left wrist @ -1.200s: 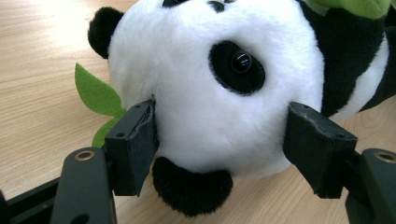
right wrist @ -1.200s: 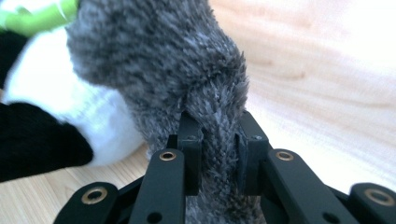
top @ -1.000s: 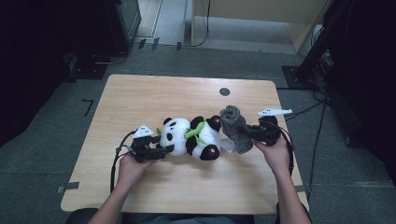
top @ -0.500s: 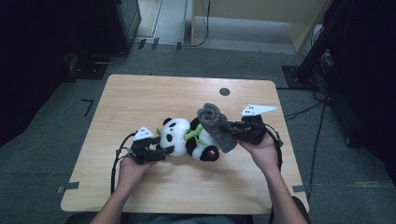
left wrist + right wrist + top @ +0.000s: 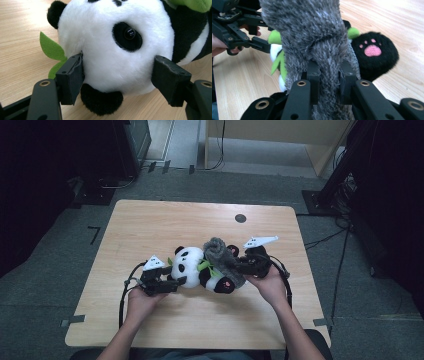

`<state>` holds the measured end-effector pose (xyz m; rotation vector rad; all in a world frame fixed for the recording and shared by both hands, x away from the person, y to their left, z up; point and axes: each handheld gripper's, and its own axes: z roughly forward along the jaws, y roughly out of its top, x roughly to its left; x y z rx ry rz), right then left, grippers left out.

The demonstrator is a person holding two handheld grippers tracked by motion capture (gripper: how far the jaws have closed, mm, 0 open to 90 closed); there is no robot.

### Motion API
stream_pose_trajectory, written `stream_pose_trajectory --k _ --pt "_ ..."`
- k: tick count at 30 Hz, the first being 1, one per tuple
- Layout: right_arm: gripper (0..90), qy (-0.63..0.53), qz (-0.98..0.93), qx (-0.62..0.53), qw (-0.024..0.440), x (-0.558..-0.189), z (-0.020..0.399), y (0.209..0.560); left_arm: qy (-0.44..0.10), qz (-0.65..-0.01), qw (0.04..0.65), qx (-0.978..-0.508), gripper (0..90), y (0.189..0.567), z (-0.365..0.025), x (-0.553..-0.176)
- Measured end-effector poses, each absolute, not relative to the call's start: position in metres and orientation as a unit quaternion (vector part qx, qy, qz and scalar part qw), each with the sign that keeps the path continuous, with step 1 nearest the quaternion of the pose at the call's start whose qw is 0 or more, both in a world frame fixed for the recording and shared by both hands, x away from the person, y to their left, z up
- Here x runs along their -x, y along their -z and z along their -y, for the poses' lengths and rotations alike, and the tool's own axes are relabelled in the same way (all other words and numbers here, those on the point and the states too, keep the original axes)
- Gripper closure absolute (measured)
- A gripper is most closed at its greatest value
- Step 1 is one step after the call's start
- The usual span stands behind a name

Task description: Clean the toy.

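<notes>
In the high view, a panda plush [image 5: 200,270] lies on its side on the wooden desk [image 5: 165,225], nearer the front edge than the back and slightly right of the middle. The left gripper [image 5: 172,282] meets the panda's white head from the left side, and the right gripper [image 5: 240,266] comes in from the right, carrying a grey fuzzy cloth [image 5: 222,257] that drapes across the panda's dark body. A small dark round mark [image 5: 240,218] sits near the desk's back edge, well apart from the toy.

In the left gripper view, the fingers [image 5: 71,80] stand fairly wide, one at each side of the panda's head [image 5: 112,45], both pads touching the white fur, so they hold the head. A green felt leaf [image 5: 51,50] pokes out beside the left finger.

In the right gripper view, the fingers [image 5: 313,80] are narrow and pinch a bunched fold of the grey cloth [image 5: 312,30] between them. Behind the cloth lies the panda's black paw with pink pads [image 5: 374,53], resting on the desk, and the other gripper [image 5: 239,32] shows at the upper left
</notes>
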<state>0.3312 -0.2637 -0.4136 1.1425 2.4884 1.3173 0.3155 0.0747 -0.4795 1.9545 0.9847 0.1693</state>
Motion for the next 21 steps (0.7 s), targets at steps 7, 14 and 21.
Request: stream_pose_trajectory --k 7,14,21 --pt "76.2 -0.425 -0.816 -0.387 0.054 -0.331 0.273 0.421 -0.066 -0.397 0.456 -0.794 28.7 0.479 -0.076 -0.316" --pt "76.2 -0.410 -0.816 -0.403 0.058 -0.330 0.285 0.429 -0.059 -0.396 0.458 -0.794 28.7 0.478 -0.076 -0.319" --pt "76.3 -0.367 -0.824 -0.424 0.072 -0.332 0.301 0.440 -0.054 -0.398 0.462 -0.791 28.5 0.478 -0.077 -0.323"
